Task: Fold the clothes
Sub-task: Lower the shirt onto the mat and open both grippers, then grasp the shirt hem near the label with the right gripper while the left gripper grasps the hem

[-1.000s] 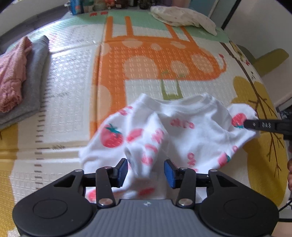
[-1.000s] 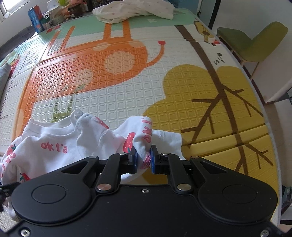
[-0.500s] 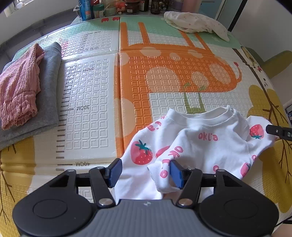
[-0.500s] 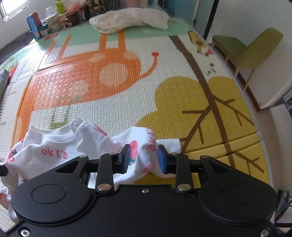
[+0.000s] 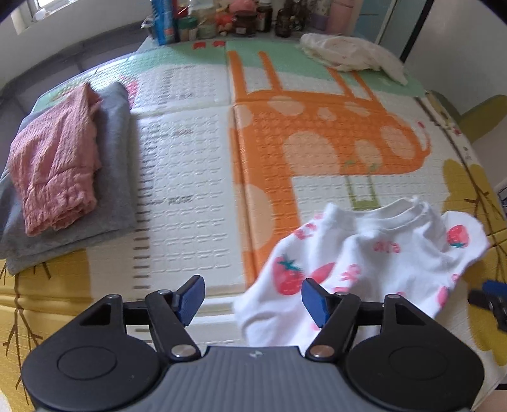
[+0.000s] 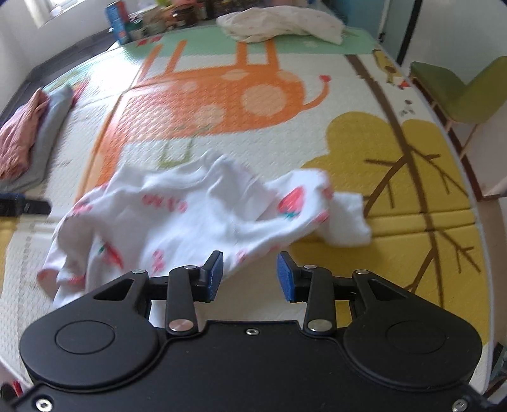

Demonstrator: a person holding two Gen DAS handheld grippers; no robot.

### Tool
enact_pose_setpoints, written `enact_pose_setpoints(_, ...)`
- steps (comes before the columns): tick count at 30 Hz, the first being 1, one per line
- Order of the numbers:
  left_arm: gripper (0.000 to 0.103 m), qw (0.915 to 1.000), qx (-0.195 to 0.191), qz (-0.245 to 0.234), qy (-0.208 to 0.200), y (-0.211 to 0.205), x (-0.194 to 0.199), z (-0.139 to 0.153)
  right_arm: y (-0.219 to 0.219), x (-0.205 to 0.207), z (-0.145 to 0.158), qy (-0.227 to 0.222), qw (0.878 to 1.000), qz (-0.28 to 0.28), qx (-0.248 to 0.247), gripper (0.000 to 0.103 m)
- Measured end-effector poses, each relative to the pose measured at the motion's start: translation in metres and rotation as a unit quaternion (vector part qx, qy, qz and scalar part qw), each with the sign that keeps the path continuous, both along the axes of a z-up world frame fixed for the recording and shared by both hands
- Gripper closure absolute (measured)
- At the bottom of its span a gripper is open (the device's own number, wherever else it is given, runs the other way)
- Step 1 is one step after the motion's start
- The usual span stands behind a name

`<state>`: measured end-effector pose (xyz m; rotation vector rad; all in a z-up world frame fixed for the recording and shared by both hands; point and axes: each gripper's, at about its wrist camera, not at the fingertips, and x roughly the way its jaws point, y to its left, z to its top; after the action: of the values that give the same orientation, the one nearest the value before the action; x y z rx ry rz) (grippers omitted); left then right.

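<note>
A white strawberry-print shirt (image 5: 364, 260) lies crumpled on the play mat (image 5: 190, 158), collar toward the far side. My left gripper (image 5: 252, 299) hovers over the shirt's near left edge. Its jaws are opening; a bit of hem lies beside the right pad (image 5: 313, 301), and neither pad presses on it. In the right wrist view the same shirt (image 6: 190, 215) is spread just beyond my right gripper (image 6: 250, 275), which is open and holds nothing. One sleeve (image 6: 345, 218) trails to the right. The right gripper's tip (image 5: 488, 294) shows at the left view's right edge.
A folded pink garment (image 5: 54, 164) rests on a folded grey one (image 5: 111, 196) at the mat's left. Another white cloth (image 5: 348, 57) lies at the far edge, with bottles and jars (image 5: 221, 22) behind it. A green chair (image 6: 459, 92) stands off the mat's right side.
The right gripper, shut on the shirt's sleeve a second ago, has opened and drawn back. The left gripper widened and shifted left off the shirt. The shirt now lies loose on the mat.
</note>
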<state>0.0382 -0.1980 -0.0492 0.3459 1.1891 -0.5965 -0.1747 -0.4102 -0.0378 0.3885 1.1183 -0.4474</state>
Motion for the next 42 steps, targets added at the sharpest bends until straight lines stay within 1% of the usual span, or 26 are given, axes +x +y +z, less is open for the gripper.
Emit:
enact_pose_setpoints(4, 0.033, 0.9998, 0.015, 0.003, 0.014, 0.008, 0.006, -0.018, 0.022, -0.009, -0.010, 0.006, 1.000, 0.015, 0.020, 0.067)
enact_pose_setpoints(8, 0.033, 0.9994, 0.011, -0.004, 0.032, 0.010, 0.005, -0.033, 0.041, -0.017, -0.019, 0.016, 0.999, 0.027, 0.029, 0.067)
enact_pose_setpoints(11, 0.033, 0.9993, 0.016, -0.009, 0.032, 0.008, 0.004, -0.041, 0.049, -0.020, -0.026, 0.022, 0.998, 0.034, 0.043, 0.067)
enact_pose_setpoints(17, 0.033, 0.9986, 0.011, -0.006, 0.051, 0.004, 0.006, -0.054, 0.058, -0.023, -0.040, 0.032, 0.998, 0.030, 0.055, 0.067)
enact_pose_setpoints(19, 0.038, 0.9987, 0.010, -0.004, 0.050, 0.003, 0.005, -0.056, 0.061, -0.023, -0.044, 0.034, 0.997, 0.027, 0.058, 0.067)
enact_pose_setpoints(20, 0.044, 0.9988, 0.010, -0.004, 0.048, 0.002, 0.005, -0.057, 0.063, -0.024, -0.046, 0.033, 0.997, 0.026, 0.059, 0.067)
enact_pose_setpoints(21, 0.054, 0.9988, 0.012, -0.007, 0.047, 0.001, 0.004, -0.057, 0.064, -0.024, -0.048, 0.033, 0.997, 0.025, 0.059, 0.068)
enact_pose_setpoints(23, 0.064, 0.9987, 0.012, -0.015, 0.048, -0.002, 0.002, -0.059, 0.069, -0.025, -0.051, 0.032, 0.997, 0.028, 0.056, 0.068)
enact_pose_setpoints(25, 0.067, 0.9988, 0.017, -0.019, 0.041, -0.006, -0.001, -0.058, 0.072, -0.025, -0.053, 0.034, 0.997, 0.030, 0.054, 0.070)
enact_pose_setpoints(27, 0.077, 0.9988, 0.017, -0.023, 0.040, -0.008, -0.003, -0.058, 0.075, -0.025, -0.055, 0.034, 0.998, 0.031, 0.052, 0.071)
enact_pose_setpoints(28, 0.079, 0.9987, 0.016, -0.023, 0.042, -0.009, -0.002, -0.058, 0.075, -0.024, -0.055, 0.033, 0.998, 0.033, 0.050, 0.072)
enact_pose_setpoints(30, 0.083, 0.9987, 0.015, -0.023, 0.043, -0.010, -0.002, -0.057, 0.076, -0.024, -0.055, 0.032, 0.998, 0.036, 0.051, 0.080)
enact_pose_setpoints(34, 0.087, 0.9988, 0.011, -0.016, 0.045, -0.009, -0.002, -0.055, 0.077, -0.025, -0.055, 0.032, 0.998, 0.035, 0.050, 0.086)
enact_pose_setpoints(36, 0.090, 0.9988, 0.009, -0.011, 0.046, -0.007, -0.001, -0.055, 0.077, -0.026, -0.055, 0.031, 0.997, 0.036, 0.053, 0.090)
enact_pose_setpoints(39, 0.092, 0.9988, 0.009, -0.002, 0.048, -0.005, 0.002, -0.055, 0.076, -0.027, -0.055, 0.035, 0.997, 0.038, 0.054, 0.093)
enact_pose_setpoints(42, 0.092, 0.9989, 0.010, 0.005, 0.046, -0.002, 0.006, -0.055, 0.074, -0.029, -0.056, 0.039, 0.997, 0.039, 0.056, 0.093)
